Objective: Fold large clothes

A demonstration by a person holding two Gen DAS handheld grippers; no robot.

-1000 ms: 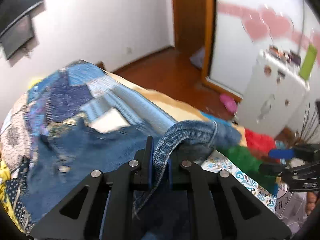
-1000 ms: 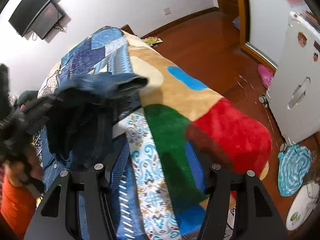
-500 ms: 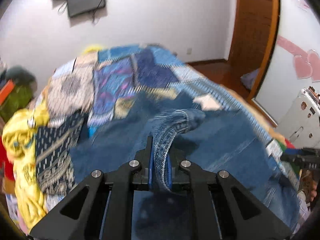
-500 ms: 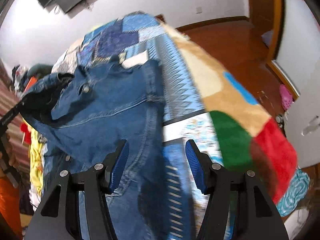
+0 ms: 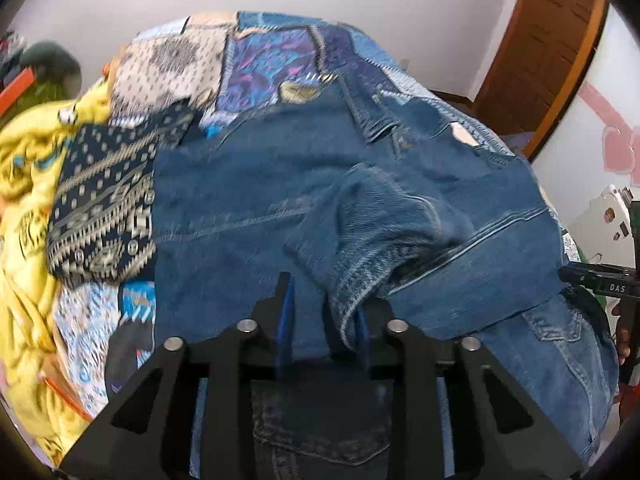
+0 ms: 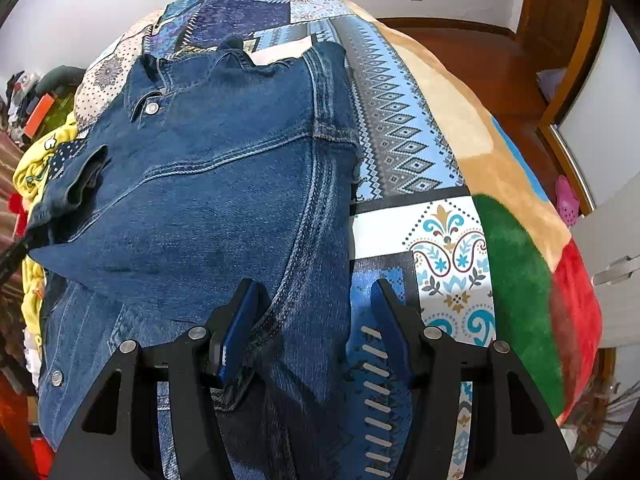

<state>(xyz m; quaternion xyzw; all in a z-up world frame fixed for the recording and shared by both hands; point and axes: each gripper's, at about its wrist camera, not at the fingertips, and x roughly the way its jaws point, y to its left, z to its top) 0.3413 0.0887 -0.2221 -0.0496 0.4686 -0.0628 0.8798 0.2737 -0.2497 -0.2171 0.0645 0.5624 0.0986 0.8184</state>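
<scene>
A blue denim jacket [image 6: 224, 184] lies spread on the bed, with one side folded across its middle. In the left wrist view the jacket [image 5: 280, 200] fills the centre. My left gripper [image 5: 322, 312] is open, and the sleeve cuff [image 5: 368, 248] lies loose between its fingers against the right one. My right gripper [image 6: 312, 320] is open and low over the jacket's near edge, with denim lying between its fingers. The left gripper and cuff also show at the left edge of the right wrist view [image 6: 72, 188].
A patchwork bedspread [image 6: 400, 128] covers the bed, with a tan, green and red blanket [image 6: 516, 272] on its right side. Yellow and patterned clothes [image 5: 36, 184] are piled at the left. Wooden floor and a door [image 6: 560, 40] lie beyond.
My left gripper carried the sleeve across the jacket and has opened, so the cuff now lies loose. My right gripper has come down over the jacket's edge.
</scene>
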